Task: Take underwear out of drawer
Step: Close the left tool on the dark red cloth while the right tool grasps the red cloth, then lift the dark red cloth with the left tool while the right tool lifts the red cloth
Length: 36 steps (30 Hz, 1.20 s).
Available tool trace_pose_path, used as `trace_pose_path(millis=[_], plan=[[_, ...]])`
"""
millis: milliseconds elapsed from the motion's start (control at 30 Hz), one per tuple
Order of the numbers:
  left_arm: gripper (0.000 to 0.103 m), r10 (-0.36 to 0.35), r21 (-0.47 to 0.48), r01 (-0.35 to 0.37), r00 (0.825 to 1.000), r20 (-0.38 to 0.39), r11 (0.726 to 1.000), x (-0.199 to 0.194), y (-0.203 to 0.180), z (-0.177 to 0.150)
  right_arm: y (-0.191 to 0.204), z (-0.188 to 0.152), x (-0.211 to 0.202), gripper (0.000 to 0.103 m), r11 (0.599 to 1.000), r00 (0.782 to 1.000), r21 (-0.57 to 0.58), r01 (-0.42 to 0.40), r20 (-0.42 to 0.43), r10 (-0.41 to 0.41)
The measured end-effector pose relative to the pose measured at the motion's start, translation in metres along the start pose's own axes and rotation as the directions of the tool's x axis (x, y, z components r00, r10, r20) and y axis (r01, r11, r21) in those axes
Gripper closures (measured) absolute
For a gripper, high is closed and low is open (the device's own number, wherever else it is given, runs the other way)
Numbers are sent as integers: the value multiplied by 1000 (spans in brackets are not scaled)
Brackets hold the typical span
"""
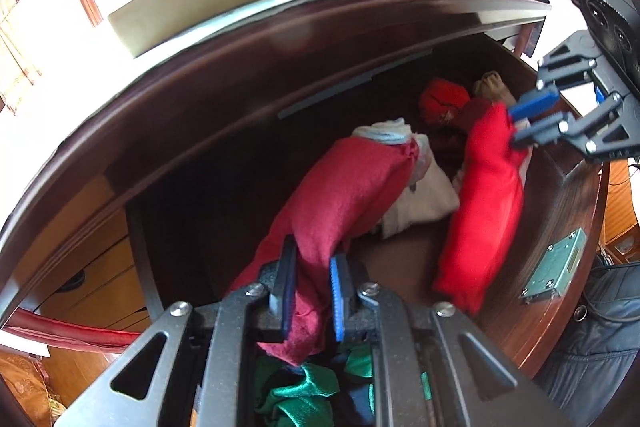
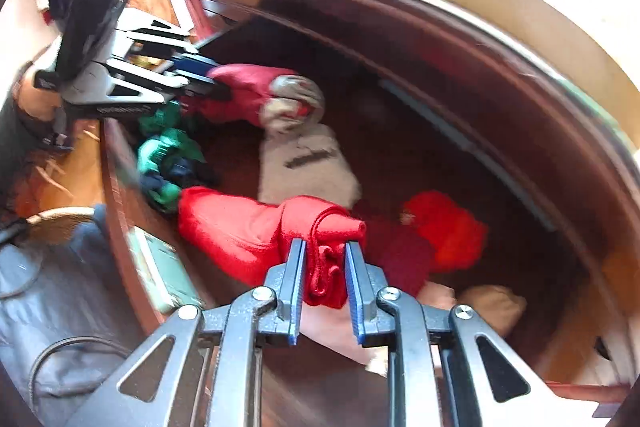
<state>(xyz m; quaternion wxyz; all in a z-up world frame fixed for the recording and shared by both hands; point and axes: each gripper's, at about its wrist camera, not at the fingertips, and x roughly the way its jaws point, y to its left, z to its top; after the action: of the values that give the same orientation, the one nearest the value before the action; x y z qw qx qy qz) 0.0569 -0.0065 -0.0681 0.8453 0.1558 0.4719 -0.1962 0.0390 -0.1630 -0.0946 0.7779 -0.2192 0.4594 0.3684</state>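
Note:
The open dark wooden drawer (image 1: pixel 532 311) holds a jumble of clothes. My left gripper (image 1: pixel 314 255) is shut on a dark red piece of underwear (image 1: pixel 352 187), which stretches up from the pile to its jaws. In the right wrist view, the left gripper (image 2: pixel 218 81) shows at the upper left with that dark red cloth (image 2: pixel 248 87) in its grip. My right gripper (image 2: pixel 325 247) is shut on a bright red piece of underwear (image 2: pixel 240 227), bunched between its blue pads. From the left wrist view, the right gripper (image 1: pixel 516 127) holds this bright red cloth (image 1: pixel 484 211), hanging down over the drawer.
A white garment (image 1: pixel 424 203), green satin cloth (image 1: pixel 304 387), an orange-red bundle (image 1: pixel 444 99) and a beige item (image 1: pixel 492 87) lie in the drawer. A metal lock plate (image 1: pixel 556 267) sits on the drawer front. The desk top (image 1: pixel 280 39) overhangs the back. A dark jacket (image 1: pixel 600 327) is beside the drawer.

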Motion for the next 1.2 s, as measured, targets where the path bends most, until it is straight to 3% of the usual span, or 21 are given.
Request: trace_pose_path(millis=[100, 267, 333, 367, 400, 467, 633, 900, 1200], plan=[[91, 0, -4, 0, 1000, -4, 1000, 3, -1, 0, 2, -2, -4, 82, 992, 994, -50, 112, -10, -113], [91, -7, -10, 6, 1000, -9, 1000, 8, -2, 0, -4, 0, -6, 81, 983, 986, -90, 161, -22, -164], [91, -13, -15, 13, 1000, -11, 1000, 9, -1, 1, 2, -2, -13, 62, 981, 990, -133, 140, 13, -139], [91, -16, -18, 16, 1000, -12, 1000, 9, -1, 1, 7, -2, -17, 46, 982, 994, -153, 112, 25, -110], [91, -17, -20, 17, 1000, -13, 1000, 10, 0, 1, 14, -2, -21, 40, 977, 995, -190, 94, 44, -88], [91, -15, -16, 14, 1000, -16, 1000, 11, -1, 1, 34, -1, -21, 40, 951, 995, -298, 89, 59, -75], [91, -14, -6, 14, 1000, -26, 1000, 14, -2, 3, 63, 15, 5, 40, 865, 989, -487, 123, -12, -148], [91, -29, -1, 29, 999, -33, 1000, 18, -2, 5, 60, 41, 44, 40, 831, 980, -554, -50, -186, -65], [91, -36, 0, 36, 999, -37, 999, 19, -1, 5, 58, 47, 74, 39, 816, 970, -563, -130, -242, -12]])
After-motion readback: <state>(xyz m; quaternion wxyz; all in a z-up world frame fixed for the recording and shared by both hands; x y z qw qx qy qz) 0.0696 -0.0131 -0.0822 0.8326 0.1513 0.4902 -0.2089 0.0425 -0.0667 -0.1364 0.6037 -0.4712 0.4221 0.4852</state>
